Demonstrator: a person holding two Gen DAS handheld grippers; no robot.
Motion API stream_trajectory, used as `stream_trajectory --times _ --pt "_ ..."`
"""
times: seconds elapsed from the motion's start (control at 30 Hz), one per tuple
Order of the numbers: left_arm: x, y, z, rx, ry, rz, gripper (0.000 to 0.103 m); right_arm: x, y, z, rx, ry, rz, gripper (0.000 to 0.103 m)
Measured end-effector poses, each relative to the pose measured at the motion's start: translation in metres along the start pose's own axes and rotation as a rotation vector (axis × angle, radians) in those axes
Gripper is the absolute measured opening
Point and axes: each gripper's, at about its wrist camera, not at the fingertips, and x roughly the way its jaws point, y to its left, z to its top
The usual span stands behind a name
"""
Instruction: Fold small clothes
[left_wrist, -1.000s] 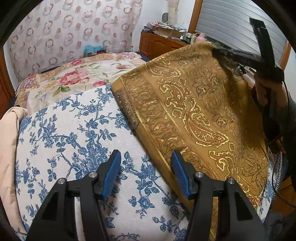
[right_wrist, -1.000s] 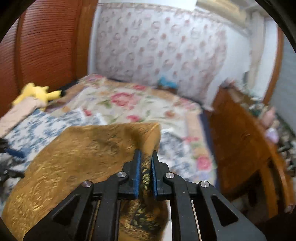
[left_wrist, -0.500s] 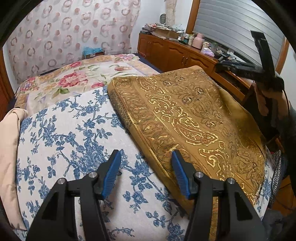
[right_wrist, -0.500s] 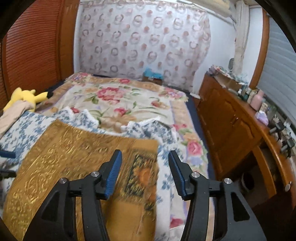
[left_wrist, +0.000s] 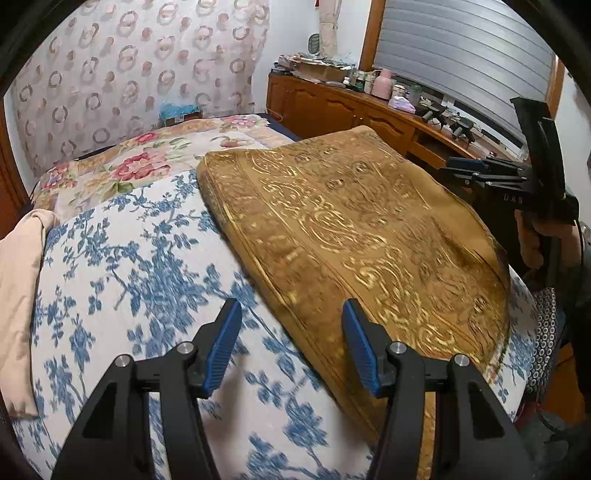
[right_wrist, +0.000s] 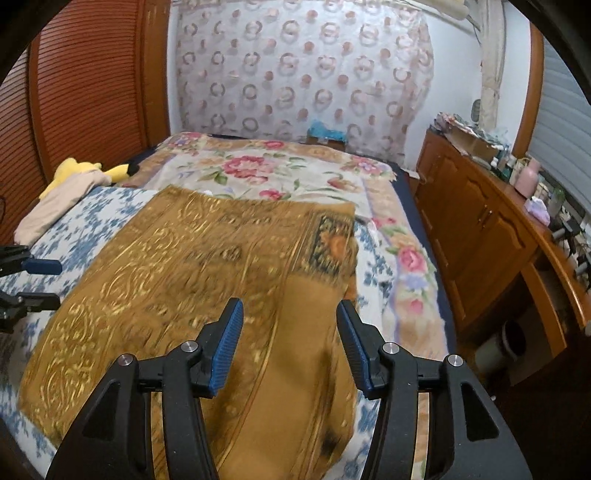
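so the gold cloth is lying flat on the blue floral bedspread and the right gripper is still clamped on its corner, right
Not quite. The right gripper is open, its jaws spread wide above the gold cloth and gripping nothing, as the right wrist view shows. The rest holds: the cloth lies flat on the blue floral bedspread.

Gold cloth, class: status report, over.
Left gripper open, empty. Right gripper open, above the gold cloth. Cloth spread flat on the blue floral quilt. Nothing in the way.
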Motion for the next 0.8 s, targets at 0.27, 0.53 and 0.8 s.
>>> stream_trajectory --times 0.27,0.53,0.8 --pt "-0.008 -0.019 -0.024 0.019 -0.007 0.005 0.056 -0.013 0.014 -0.030 -0.002 0.004 0.026 0.053" --pt "-0.017 -0.033 -0.041 0.019 -0.011 0.016 0.056 -0.030 0.030 -0.053 -0.002 -0.006 0.056 0.057" --pt "-0.024 -0.046 -0.049 0.046 0.008 0.009 0.056 -0.043 0.050 -0.074 -0.016 0.007 0.100 0.064"
